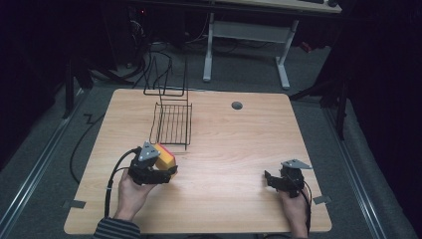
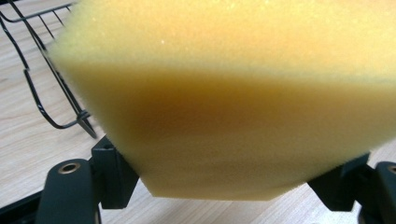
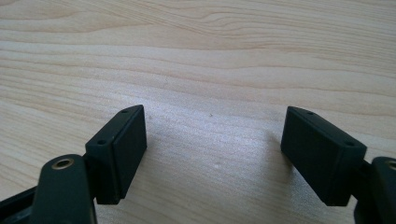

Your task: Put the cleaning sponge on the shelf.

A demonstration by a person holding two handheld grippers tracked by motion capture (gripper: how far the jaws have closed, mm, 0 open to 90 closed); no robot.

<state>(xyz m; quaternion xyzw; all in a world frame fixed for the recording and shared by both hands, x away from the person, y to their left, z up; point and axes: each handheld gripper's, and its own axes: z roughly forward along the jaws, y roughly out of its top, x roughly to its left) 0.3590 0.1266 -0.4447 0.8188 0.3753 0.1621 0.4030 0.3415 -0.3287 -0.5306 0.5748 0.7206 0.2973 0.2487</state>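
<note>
A yellow sponge (image 1: 165, 158) with a red-pink face sits in my left gripper (image 1: 166, 169), near the front left of the wooden table (image 1: 234, 149). Close up in the left gripper view, the sponge (image 2: 233, 102) is squeezed between both black jaws, so my left gripper (image 2: 229, 182) is shut on it. A black wire rack (image 1: 171, 122) lies just beyond the sponge; its near corner (image 2: 56, 107) appears left of the sponge. My right gripper (image 1: 271, 179) rests at the front right of the table. In the right gripper view my right gripper (image 3: 212, 154) stands open over bare wood.
A small dark round disc (image 1: 237, 105) lies at the back of the table, right of the rack. Beyond the table's far edge a white desk frame (image 1: 249, 40) stands on grey floor, with cables trailing to the left.
</note>
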